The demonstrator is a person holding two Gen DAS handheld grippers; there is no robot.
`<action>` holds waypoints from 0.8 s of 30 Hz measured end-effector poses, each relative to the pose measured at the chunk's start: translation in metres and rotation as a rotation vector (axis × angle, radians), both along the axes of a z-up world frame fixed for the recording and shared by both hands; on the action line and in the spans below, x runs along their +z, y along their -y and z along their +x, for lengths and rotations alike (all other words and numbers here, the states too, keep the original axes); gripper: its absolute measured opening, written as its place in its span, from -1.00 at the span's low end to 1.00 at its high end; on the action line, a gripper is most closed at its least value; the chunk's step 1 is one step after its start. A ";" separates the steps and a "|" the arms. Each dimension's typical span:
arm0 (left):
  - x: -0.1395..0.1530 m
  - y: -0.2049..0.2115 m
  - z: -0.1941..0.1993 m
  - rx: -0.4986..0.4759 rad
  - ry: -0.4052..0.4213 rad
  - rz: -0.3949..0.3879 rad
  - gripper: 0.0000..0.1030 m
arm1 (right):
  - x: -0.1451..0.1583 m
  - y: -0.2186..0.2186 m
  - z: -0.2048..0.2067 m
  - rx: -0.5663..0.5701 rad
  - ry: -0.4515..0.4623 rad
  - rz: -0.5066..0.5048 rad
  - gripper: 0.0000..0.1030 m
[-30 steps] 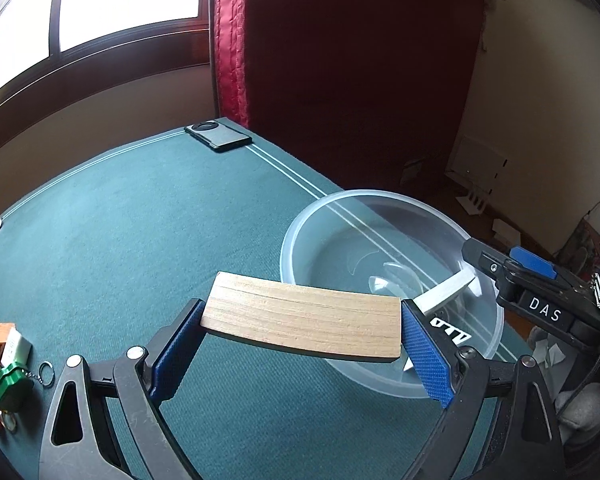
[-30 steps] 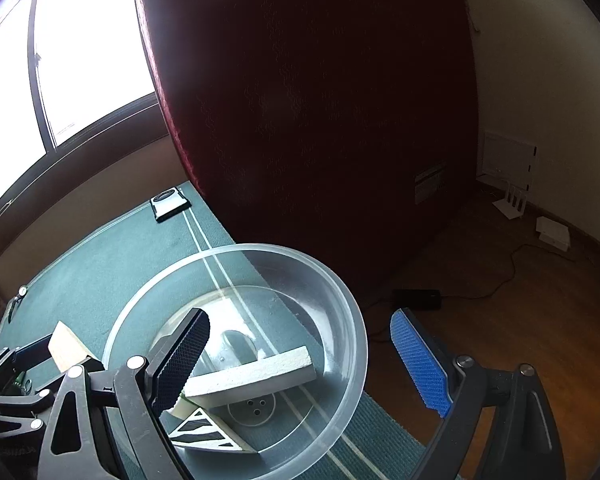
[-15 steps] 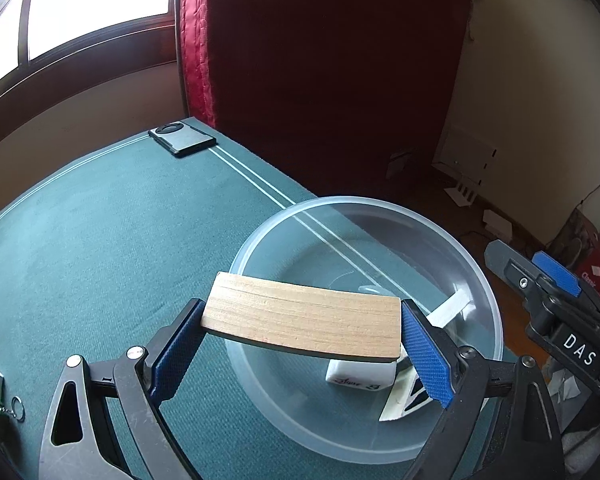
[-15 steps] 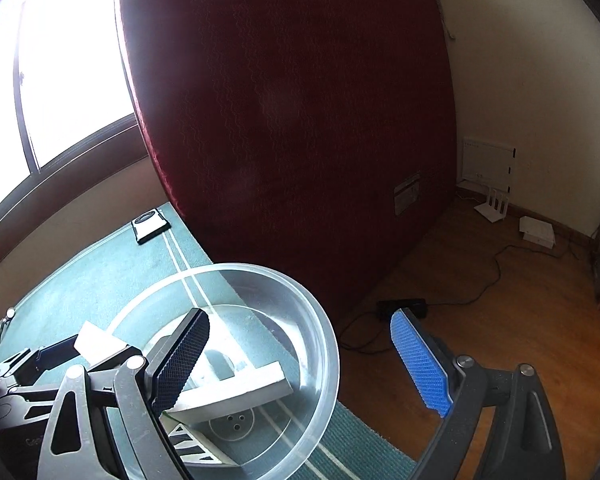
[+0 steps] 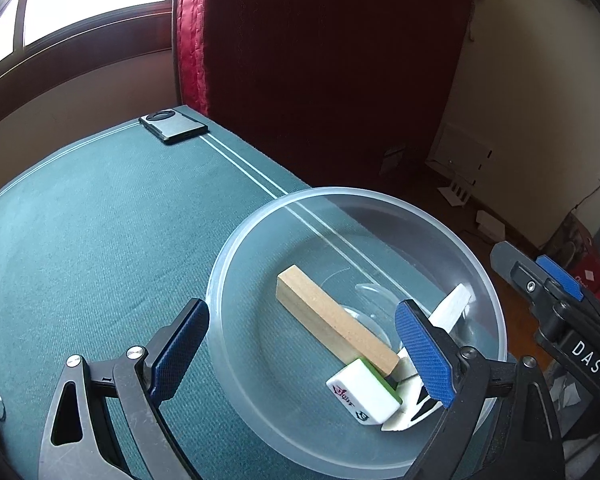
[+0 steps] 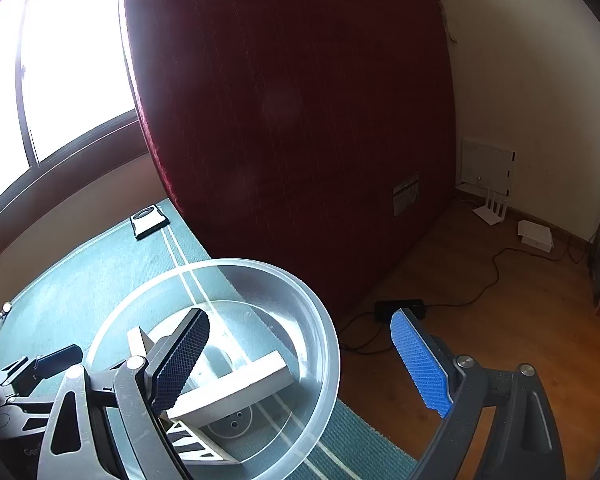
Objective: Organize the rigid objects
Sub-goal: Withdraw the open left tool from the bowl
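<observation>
We find the wooden block [image 5: 334, 322] lying inside the clear plastic bowl [image 5: 220, 264], slanted across its floor, its near end resting on or against the mahjong tile [image 5: 364, 390]; which of the two we cannot tell. A white block [image 5: 454, 306] and a black-and-white striped piece [image 5: 414, 410] lie in the same bowl, toward its right side. The bowl stands on the green counter [image 5: 100, 220], near its edge.

We judge the wooden block light, stiff and dry, with flat sawn faces that offer fair friction. It is long and narrow, so we would take it across its short width near the middle; a grip at one end would likely let it swing. The tile looks smooth and glossy and may slip under the pads. The bowl appears thin and light, and could slide if nudged.

The wooden block is pale tan, rectangular, with a lighter end face. The tile is white with a green back and red and green markings.

The left tongs [image 5: 300, 356] stand wide open over the near rim, holding nothing. The right tongs [image 6: 300, 360] are likewise spread wide and empty, one finger over the bowl, the other beyond its rim.

A dark phone [image 5: 174, 128] lies at the far corner of the counter.
</observation>
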State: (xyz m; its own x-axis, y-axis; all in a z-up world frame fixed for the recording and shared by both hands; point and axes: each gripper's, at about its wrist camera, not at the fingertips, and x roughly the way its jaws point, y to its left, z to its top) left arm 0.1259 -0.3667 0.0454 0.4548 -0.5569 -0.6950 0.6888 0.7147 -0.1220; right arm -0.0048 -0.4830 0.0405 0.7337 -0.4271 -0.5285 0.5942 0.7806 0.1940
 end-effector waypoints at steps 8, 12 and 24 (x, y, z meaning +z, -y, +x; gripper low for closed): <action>-0.002 -0.008 -0.009 0.014 0.021 0.027 0.84 | -0.003 -0.006 0.002 0.006 -0.015 -0.024 0.84; 0.000 -0.015 -0.014 0.036 0.036 0.027 0.84 | -0.004 -0.011 0.002 0.014 -0.021 -0.042 0.84; 0.003 -0.034 -0.030 0.107 0.106 0.073 0.84 | -0.004 -0.021 0.002 0.038 -0.036 -0.075 0.84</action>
State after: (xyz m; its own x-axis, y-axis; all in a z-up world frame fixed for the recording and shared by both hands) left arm 0.0954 -0.3331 0.0487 0.5820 -0.4507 -0.6768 0.6142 0.7891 0.0027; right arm -0.0029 -0.4618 0.0362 0.7309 -0.4391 -0.5225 0.5697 0.8140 0.1129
